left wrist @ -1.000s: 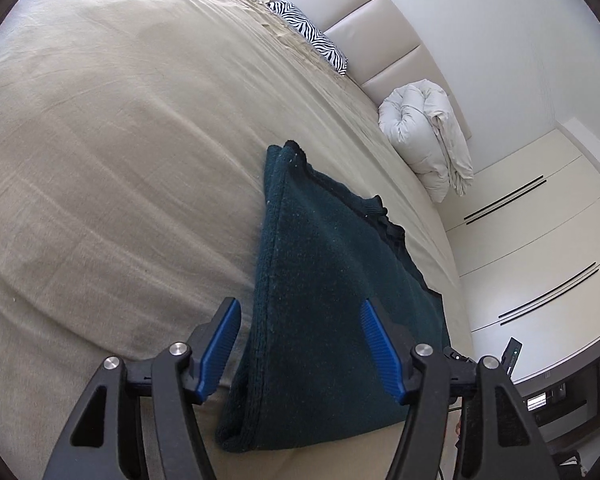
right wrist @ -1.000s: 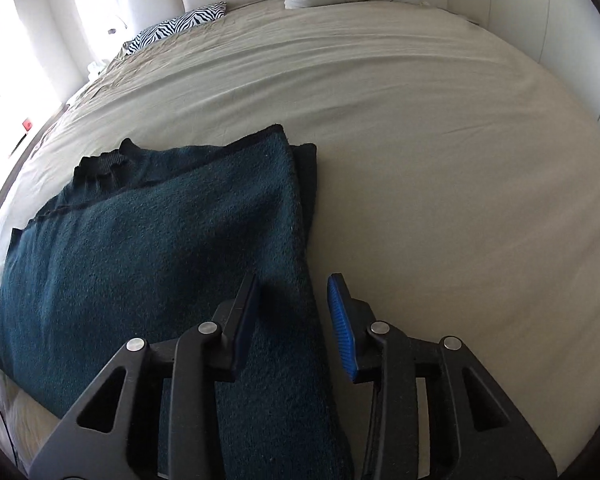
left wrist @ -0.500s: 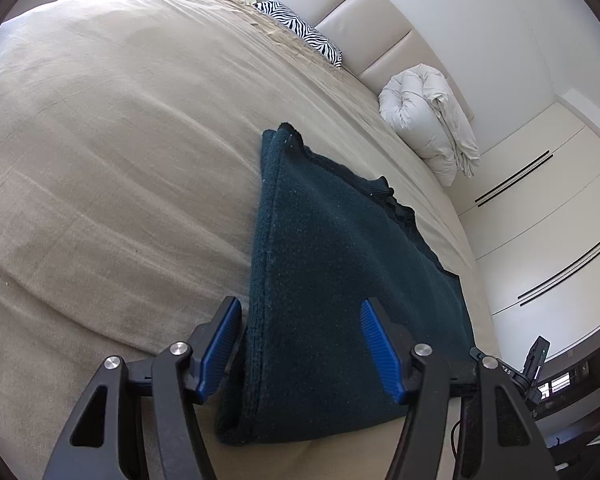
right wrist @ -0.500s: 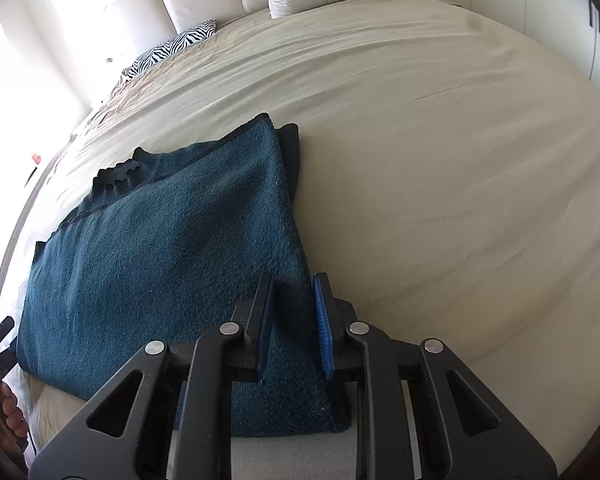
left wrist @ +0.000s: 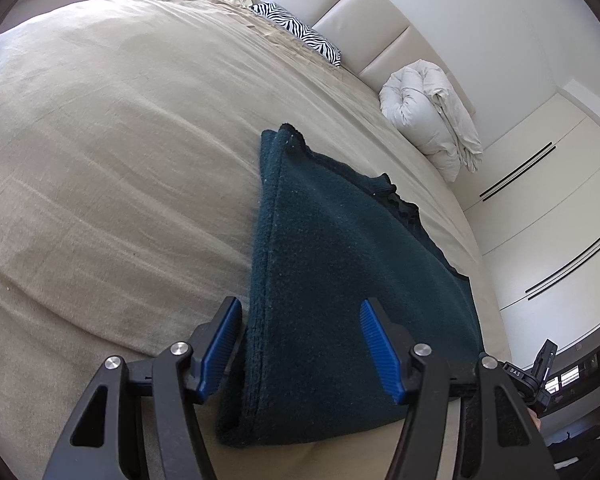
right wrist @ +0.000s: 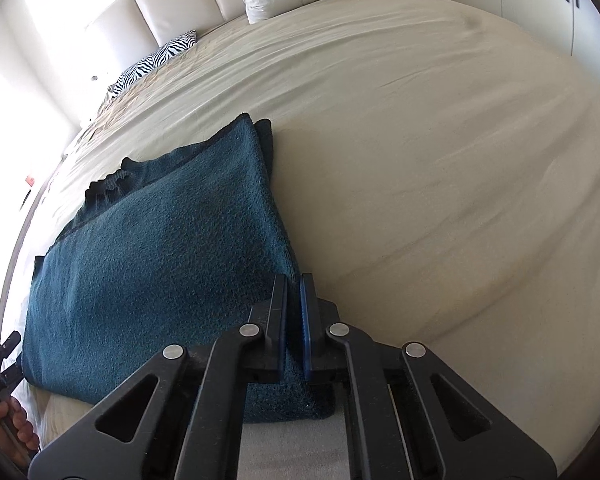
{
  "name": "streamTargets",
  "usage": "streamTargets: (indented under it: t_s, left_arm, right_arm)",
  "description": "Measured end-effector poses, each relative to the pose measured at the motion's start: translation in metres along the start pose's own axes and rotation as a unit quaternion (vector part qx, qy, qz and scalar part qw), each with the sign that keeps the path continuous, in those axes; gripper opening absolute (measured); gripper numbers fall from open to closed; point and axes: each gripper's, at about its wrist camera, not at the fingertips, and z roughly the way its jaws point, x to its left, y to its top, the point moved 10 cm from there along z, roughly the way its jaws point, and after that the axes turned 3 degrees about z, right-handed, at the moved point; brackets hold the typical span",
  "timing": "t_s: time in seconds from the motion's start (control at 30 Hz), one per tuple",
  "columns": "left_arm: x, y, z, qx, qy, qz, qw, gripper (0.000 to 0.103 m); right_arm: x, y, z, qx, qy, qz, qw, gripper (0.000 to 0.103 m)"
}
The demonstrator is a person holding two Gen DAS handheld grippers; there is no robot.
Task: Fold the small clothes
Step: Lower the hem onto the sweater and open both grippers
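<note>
A dark teal knitted garment [left wrist: 340, 300] was seen lying folded on the beige bed [left wrist: 100, 160], near its front edge. The left gripper [left wrist: 300, 340] was held with jaws spread wide, straddling one near corner of the garment — nothing was gripped. The right gripper [right wrist: 294, 320] was found with jaws drawn nearly together, pinched on the folded edge of the garment at the other near corner. A zebra-print pillow [left wrist: 300, 34] and a rolled white duvet [left wrist: 428, 112] were noted by the headboard, well apart from the garment.
</note>
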Motion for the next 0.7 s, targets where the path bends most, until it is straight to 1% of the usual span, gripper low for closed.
streamTargets:
  t_s: [0.37, 0.43, 0.5, 0.57, 0.6, 0.63, 0.67, 0.7]
  left_arm:
    - [-0.002, -0.001, 0.004, 0.000, 0.007, 0.011, 0.9999, 0.064]
    - [-0.001, -0.001, 0.002, -0.002, 0.014, 0.016, 0.9998, 0.063]
    - [-0.003, 0.001, -0.005, -0.010, 0.031, 0.026, 0.9991, 0.063]
    - [-0.013, 0.008, -0.015, -0.028, 0.047, 0.053, 0.9971, 0.063]
    - [-0.021, 0.012, -0.020, -0.038, 0.058, 0.075, 0.9948, 0.063]
    - [-0.029, 0.016, -0.024, -0.047, 0.069, 0.097, 0.9918, 0.063]
    - [-0.037, 0.019, -0.026, -0.051, 0.075, 0.117, 0.9890, 0.063]
    - [-0.045, 0.021, -0.025, -0.051, 0.076, 0.135, 0.9866, 0.063]
  right_arm:
    - [-0.012, -0.008, 0.011, 0.001, 0.007, 0.026, 1.000, 0.004]
    - [-0.013, -0.010, 0.010, -0.001, 0.006, 0.027, 1.000, 0.004]
    - [-0.012, -0.010, 0.012, 0.000, 0.009, 0.021, 1.000, 0.005]
    - [-0.011, -0.009, 0.013, 0.005, 0.019, 0.023, 1.000, 0.007]
    - [-0.012, -0.008, 0.010, 0.006, 0.022, 0.029, 0.999, 0.011]
    - [-0.014, -0.006, 0.006, 0.004, 0.019, 0.037, 0.999, 0.021]
    - [-0.016, -0.004, 0.001, -0.003, 0.010, 0.042, 0.999, 0.026]
    - [-0.019, -0.002, -0.005, -0.014, -0.002, 0.047, 0.999, 0.038]
